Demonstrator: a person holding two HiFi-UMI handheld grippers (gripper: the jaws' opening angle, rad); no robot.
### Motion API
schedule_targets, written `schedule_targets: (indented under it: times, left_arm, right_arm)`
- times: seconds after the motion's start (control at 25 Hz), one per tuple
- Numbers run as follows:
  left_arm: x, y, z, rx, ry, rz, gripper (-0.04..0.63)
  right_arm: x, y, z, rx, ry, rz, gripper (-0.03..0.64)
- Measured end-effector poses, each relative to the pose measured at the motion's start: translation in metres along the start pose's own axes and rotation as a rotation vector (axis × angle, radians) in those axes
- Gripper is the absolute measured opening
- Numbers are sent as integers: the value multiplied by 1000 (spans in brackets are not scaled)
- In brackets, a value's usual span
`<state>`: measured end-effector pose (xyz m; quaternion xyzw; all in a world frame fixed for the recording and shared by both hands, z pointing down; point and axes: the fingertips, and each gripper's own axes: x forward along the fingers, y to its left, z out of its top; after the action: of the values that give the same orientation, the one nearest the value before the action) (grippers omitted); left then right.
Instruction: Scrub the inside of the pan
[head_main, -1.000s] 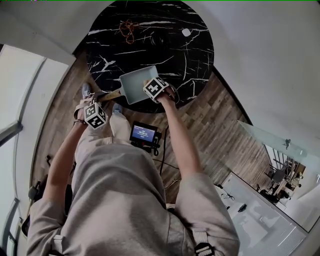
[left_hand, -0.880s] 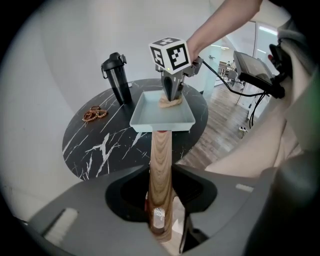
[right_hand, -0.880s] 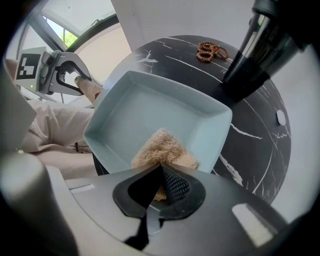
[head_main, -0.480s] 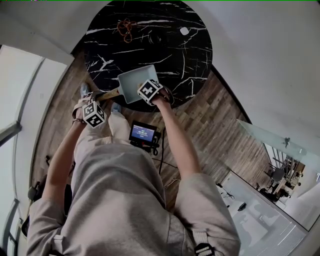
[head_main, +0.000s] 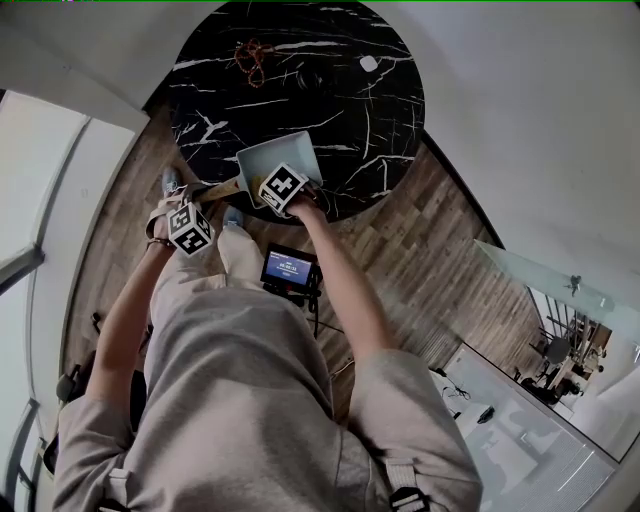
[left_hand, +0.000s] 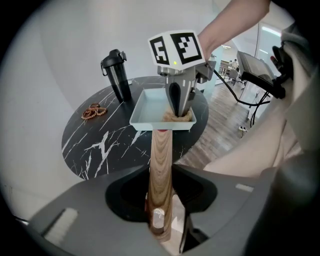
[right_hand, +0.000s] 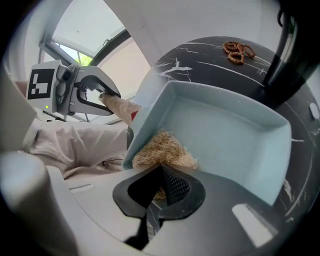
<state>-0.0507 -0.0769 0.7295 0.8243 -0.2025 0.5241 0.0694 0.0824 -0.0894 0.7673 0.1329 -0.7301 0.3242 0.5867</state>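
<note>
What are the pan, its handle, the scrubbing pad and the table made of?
The pan: smooth matte pale blue, probably coated metal. Its handle: wood, clear grain. The scrubbing pad: tangled coarse tan fibres, perhaps loofah or coir. The table: black with white veins, marble or an imitation.

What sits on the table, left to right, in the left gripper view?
Beads → flask → pan
</note>
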Motion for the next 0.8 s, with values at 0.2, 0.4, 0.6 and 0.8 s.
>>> schedule_targets:
  times: [0.2, 0.4, 0.6, 0.8]
  left_arm:
    - [0, 0, 0, -7, 5, -7, 135]
    - [0, -1, 0, -13, 10, -17, 135]
    - [-1, -1, 0, -16, 11, -20, 133]
    - [1, -4, -2, -33, 13, -39, 133]
  right_arm:
    - [6, 14, 10, -2, 7, 49, 15]
    - [3, 17, 12, -45, -6, 82, 15]
    - [-6, 22, 22, -3, -103, 154, 15]
    - [-49, 39, 43, 187, -439, 477, 15]
